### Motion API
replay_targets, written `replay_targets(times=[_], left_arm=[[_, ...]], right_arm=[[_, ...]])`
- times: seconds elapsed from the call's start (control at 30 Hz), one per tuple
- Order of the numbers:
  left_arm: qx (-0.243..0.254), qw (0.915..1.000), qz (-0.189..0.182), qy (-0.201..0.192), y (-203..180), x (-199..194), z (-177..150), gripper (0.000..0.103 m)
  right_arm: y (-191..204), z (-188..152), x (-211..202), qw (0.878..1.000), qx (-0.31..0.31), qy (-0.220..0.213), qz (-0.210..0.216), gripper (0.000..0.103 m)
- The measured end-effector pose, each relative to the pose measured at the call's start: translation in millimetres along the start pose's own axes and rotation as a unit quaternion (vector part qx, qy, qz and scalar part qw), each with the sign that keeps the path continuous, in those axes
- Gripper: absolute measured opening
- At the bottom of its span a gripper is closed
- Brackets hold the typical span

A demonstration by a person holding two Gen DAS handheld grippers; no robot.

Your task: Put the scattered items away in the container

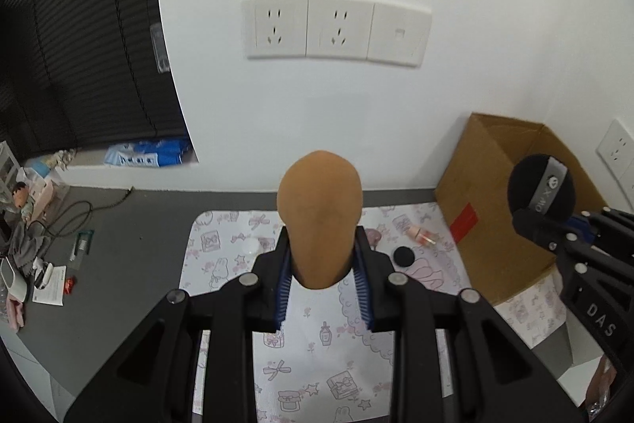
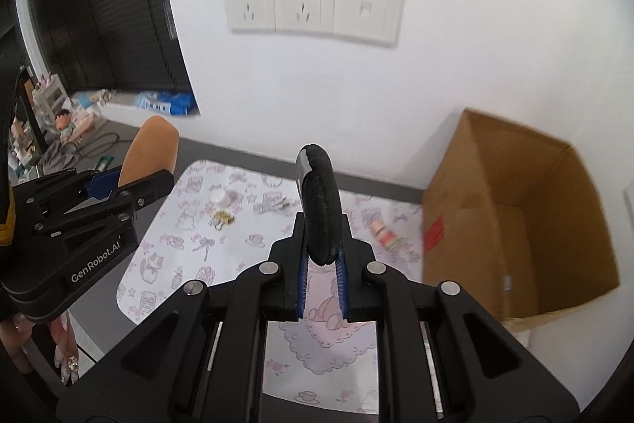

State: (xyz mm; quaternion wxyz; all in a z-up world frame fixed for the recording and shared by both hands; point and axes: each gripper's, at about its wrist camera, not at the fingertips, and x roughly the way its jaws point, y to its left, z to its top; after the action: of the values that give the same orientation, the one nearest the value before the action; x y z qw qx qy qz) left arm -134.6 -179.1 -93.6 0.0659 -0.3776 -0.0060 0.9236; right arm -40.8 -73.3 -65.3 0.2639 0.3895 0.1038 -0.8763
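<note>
My left tool [image 1: 324,260] pinches the tan makeup sponge [image 1: 319,217] by its base, tip upward, clear of the patterned mat [image 1: 317,339]. My right tool [image 2: 321,252] clamps the black powder puff [image 2: 320,209] edge-on. Both sit raised, I judge for carrying to the open cardboard box [image 2: 515,224] on the right.

Right hand-held gripper [image 2: 321,256] clamps black puff [image 2: 320,205] edge-on — open cardboard box [image 2: 515,224] at right, above patterned mat [image 2: 198,236].
</note>
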Motion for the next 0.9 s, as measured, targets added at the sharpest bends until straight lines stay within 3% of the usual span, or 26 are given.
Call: replay_targets(times=[0.17, 0.53, 0.9], left_arm=[[0.001, 0.9999, -0.003, -0.015, -3, -20, 3, 0.028], [0.015, 0.9997, -0.009, -0.018, -17, -34, 4, 0.028], [0.024, 0.9994, -0.023, -0.01, -91, -14, 18, 0.028]], right_arm=[[0, 5, -34, 1.0, -0.006, -0.021, -0.016, 0.012], [0, 0, -55, 0.999, 0.0, -0.033, -0.028, 0.012], [-64, -8, -53, 0.999, 0.009, -0.022, -0.045, 0.012]])
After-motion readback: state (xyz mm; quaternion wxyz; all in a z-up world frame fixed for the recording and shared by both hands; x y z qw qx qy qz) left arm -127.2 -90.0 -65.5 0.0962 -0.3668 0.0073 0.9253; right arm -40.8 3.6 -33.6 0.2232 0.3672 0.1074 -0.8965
